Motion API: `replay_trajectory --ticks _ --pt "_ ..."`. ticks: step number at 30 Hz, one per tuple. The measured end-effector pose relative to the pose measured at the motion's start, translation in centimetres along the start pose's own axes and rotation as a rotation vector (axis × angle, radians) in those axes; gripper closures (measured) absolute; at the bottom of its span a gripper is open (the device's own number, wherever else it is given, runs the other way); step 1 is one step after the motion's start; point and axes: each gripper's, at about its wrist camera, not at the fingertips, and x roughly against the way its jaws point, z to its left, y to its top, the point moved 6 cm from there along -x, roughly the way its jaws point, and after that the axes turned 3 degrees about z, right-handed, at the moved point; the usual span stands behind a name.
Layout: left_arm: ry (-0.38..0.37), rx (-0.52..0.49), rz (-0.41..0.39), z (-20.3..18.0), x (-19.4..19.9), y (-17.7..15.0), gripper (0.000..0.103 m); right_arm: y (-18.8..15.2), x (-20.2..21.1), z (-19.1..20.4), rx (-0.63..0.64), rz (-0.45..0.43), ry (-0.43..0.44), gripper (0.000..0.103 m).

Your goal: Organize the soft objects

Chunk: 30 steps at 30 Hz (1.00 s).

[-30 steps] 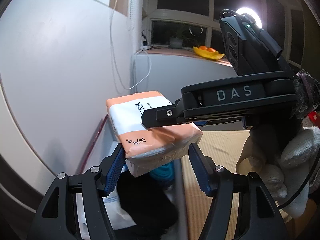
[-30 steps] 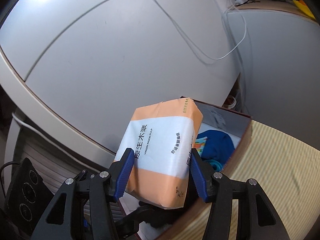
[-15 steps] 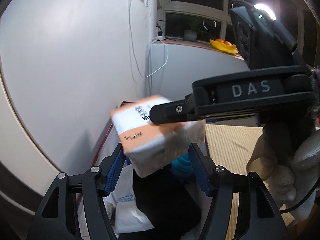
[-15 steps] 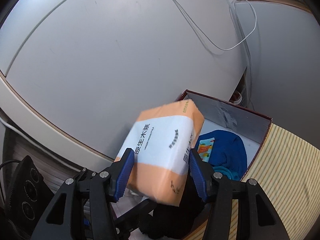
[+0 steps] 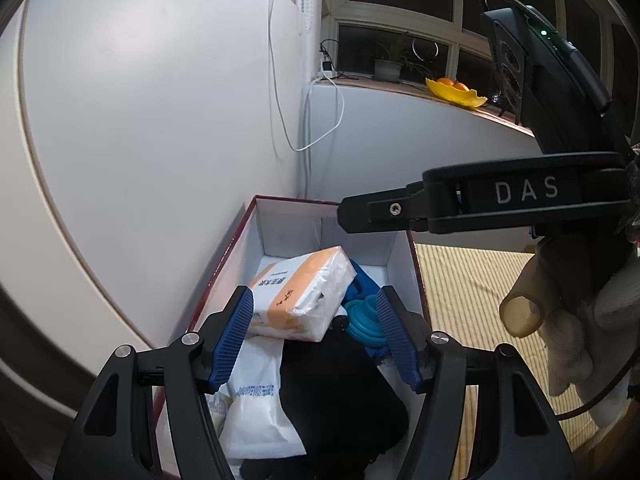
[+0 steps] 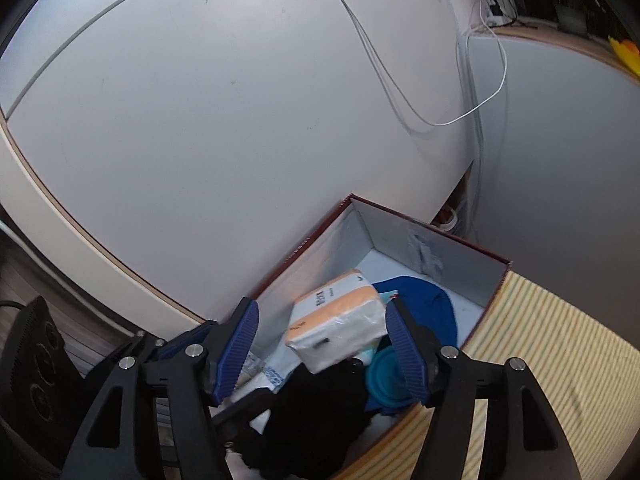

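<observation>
At the far left of the right wrist view a black perforated device (image 6: 34,364) sits low beside the white wall panel (image 6: 240,120); only its corner shows. Thin white cables (image 6: 400,92) hang down the wall toward the corner.

The open red-edged box (image 5: 240,240) stands against the wall on a striped mat (image 6: 560,340). The orange-and-white tissue pack (image 5: 302,294) lies inside it, tilted, resting on the pile: a white plastic bag (image 5: 256,400) to its left and below, a black cloth (image 5: 340,392) in front, a blue garment (image 6: 416,304) and a teal ring-shaped item (image 5: 362,318) to its right.

The left gripper (image 5: 314,332) hangs above the box with its jaws spread and nothing between them. The right gripper (image 6: 322,350) has just been opening; its jaws stand apart, clear of the pack, which lies below them.

Only the left wrist view shows the right gripper from outside, a black body marked DAS crossing over the box's far wall, held by a gloved hand (image 5: 568,320). It also shows the windowsill with a potted plant (image 5: 388,66) and a yellow fruit dish (image 5: 456,92); the right view catches only that dish's edge.

The black cloth's shape is hard to read, and the bag's print is too small.
</observation>
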Motion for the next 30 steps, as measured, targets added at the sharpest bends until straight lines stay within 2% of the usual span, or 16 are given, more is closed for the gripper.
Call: replay_trajectory --ticks 5,9,17,20,23,26,30 --pt "-0.001 0.008 -0.005 -0.1 0.4 -0.2 0.039 -0.7 1.0 -0.2 0.030 -0.018 -0.033 0.037" --pt "0.001 0.008 -0.009 -0.3 1.2 -0.9 0.039 -1.6 2.2 -0.5 0.038 -0.037 -0.047 0.032" --pt "-0.005 0.027 -0.028 -0.9 3.6 -2.3 0.039 -4.2 5.0 -0.5 0.089 -0.075 -0.099 0.032" --pt "-0.010 0.039 -0.034 -1.1 4.5 -2.9 0.033 -5.4 6.1 -0.4 0.101 -0.090 -0.114 0.032" --pt "-0.009 0.051 -0.046 -1.3 5.6 -3.6 0.032 -6.5 7.3 -0.5 0.096 -0.111 -0.116 0.027" --pt "-0.012 0.060 -0.059 -1.6 6.7 -4.1 0.022 -7.6 8.5 -0.4 0.107 -0.138 -0.132 0.020" --pt "-0.009 0.076 -0.081 -1.9 8.1 -4.8 0.022 -9.3 9.5 0.1 0.137 -0.157 -0.165 0.019"
